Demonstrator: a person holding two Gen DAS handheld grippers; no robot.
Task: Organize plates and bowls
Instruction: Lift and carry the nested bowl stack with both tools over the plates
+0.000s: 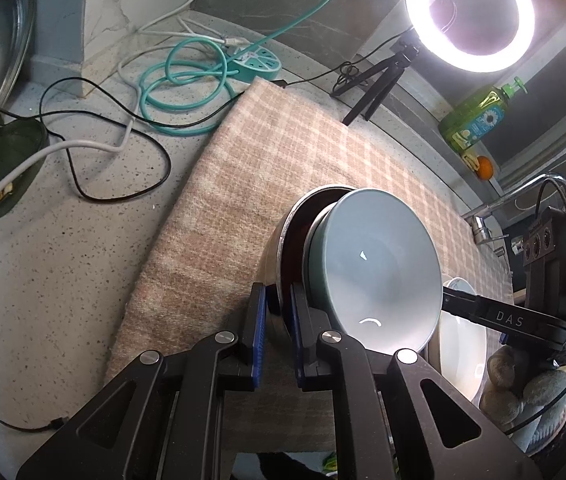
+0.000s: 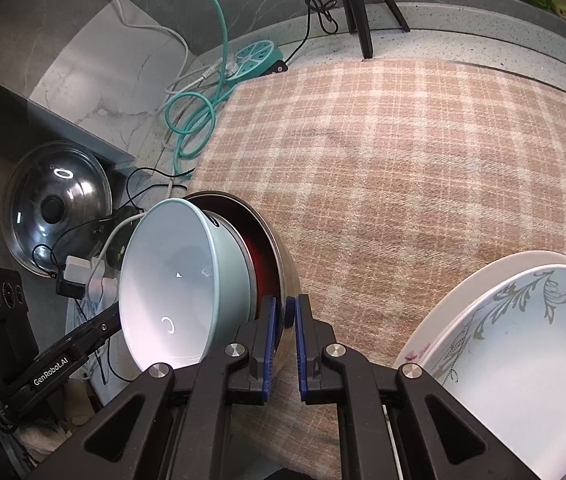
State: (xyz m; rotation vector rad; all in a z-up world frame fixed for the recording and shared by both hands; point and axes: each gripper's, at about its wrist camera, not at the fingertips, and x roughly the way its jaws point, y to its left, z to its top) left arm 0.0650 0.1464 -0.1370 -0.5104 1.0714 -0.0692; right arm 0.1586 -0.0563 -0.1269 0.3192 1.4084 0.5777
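A steel bowl [image 1: 279, 236] with a dark red inside holds a pale blue bowl [image 1: 379, 264] nested in it, and the pair is tilted on edge above the plaid cloth [image 1: 283, 152]. My left gripper [image 1: 279, 320] is shut on the steel bowl's rim. My right gripper [image 2: 283, 332] is shut on the same steel rim [image 2: 283, 264] from the other side; the blue bowl [image 2: 171, 280] faces left there. Two stacked white plates [image 2: 523, 340], the top one with a grey leaf pattern, lie at the right; they also show in the left wrist view [image 1: 463, 344].
A ring light [image 1: 471, 12] on a tripod stands behind the cloth. A teal power strip [image 1: 255, 64] and tangled cables lie on the speckled counter [image 1: 63, 280]. A glass pot lid [image 2: 59, 208] leans at the left. A green soap bottle [image 1: 479, 116] and a tap [image 1: 515, 204] are at the right.
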